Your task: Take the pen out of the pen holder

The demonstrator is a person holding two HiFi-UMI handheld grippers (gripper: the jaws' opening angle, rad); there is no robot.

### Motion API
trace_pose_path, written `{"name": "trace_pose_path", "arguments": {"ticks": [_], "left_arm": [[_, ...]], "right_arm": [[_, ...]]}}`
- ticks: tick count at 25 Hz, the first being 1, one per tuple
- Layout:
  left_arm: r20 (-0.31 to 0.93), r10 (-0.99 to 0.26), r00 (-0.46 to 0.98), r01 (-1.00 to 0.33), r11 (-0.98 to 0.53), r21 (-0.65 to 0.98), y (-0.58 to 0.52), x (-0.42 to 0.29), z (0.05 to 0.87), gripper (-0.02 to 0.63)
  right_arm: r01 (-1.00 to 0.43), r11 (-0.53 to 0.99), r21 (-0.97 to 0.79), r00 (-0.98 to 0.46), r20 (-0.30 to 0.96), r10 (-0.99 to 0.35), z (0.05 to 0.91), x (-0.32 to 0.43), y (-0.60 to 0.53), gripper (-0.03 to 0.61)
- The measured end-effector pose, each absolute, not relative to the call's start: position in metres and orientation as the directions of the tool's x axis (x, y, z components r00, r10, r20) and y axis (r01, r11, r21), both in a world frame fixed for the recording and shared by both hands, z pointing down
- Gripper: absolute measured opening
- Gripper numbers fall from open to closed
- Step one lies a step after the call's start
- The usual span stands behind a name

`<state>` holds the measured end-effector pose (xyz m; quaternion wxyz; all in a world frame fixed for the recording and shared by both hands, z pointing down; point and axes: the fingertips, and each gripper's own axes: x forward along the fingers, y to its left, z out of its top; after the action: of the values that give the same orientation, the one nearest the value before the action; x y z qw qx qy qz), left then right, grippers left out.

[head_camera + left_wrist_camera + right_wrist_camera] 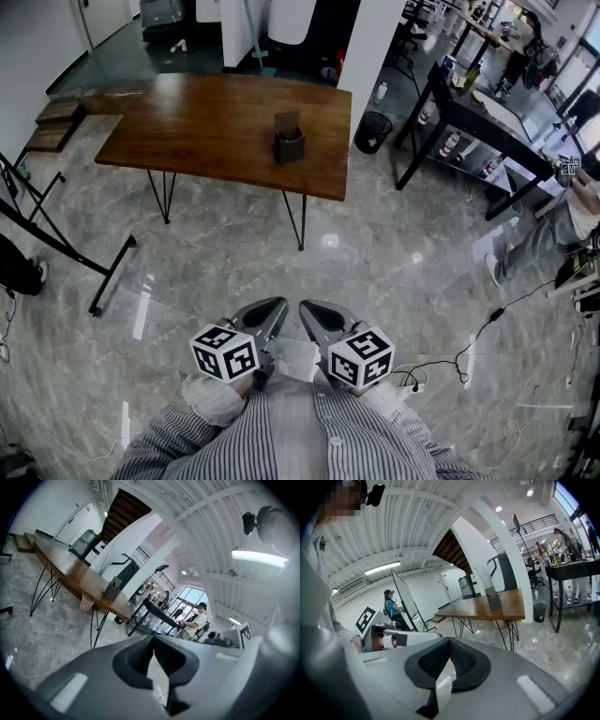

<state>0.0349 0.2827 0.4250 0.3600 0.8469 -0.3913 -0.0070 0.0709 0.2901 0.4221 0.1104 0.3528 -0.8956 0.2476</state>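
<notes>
The dark pen holder point(289, 142) stands near the right end of a brown wooden table point(206, 122), far ahead of me across the floor. It is small in the left gripper view point(112, 589) and the right gripper view point(493, 601). At this distance I cannot make out a pen in it. Both grippers are held close to my body, side by side. The left gripper point(277, 304) point(153, 639) is shut with nothing in it. Beside it, the right gripper point(306, 306) point(450, 641) is shut and empty too.
Grey marble floor lies between me and the table. A black bin point(373, 131) stands past the table's right end, and a black workbench point(478, 112) beyond it. A seated person point(562, 225) is at the right. Cables point(469, 347) trail on the floor. A black stand point(56, 244) is at the left.
</notes>
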Motion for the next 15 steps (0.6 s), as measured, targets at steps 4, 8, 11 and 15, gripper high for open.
{"name": "trace_pose_path", "arguments": {"ticks": [4,8,11,15], "left_arm": [[0.262,-0.654,0.710,-0.640,-0.442,0.629,0.254,0.040,0.431,0.008],[0.257,-0.650,0.715,-0.638,-0.457,0.619,0.213,0.036,0.431,0.008],[0.260,-0.641,0.722,-0.636,-0.468,0.614,0.175,0.030,0.433,0.008],[0.194,-0.632,0.751,-0.588,-0.506,0.631,0.111,0.017,0.423,0.008]], "right_arm": [[-0.701,0.610,-0.368,-0.713,0.376,-0.592,0.428,0.079,0.259,0.000],[-0.708,0.608,-0.359,-0.706,0.382,-0.597,0.430,0.077,0.220,0.000],[-0.707,0.605,-0.366,-0.707,0.361,-0.608,0.429,0.068,0.179,0.000],[-0.655,0.645,-0.394,-0.751,0.252,-0.610,0.409,0.045,0.117,0.000]]}}
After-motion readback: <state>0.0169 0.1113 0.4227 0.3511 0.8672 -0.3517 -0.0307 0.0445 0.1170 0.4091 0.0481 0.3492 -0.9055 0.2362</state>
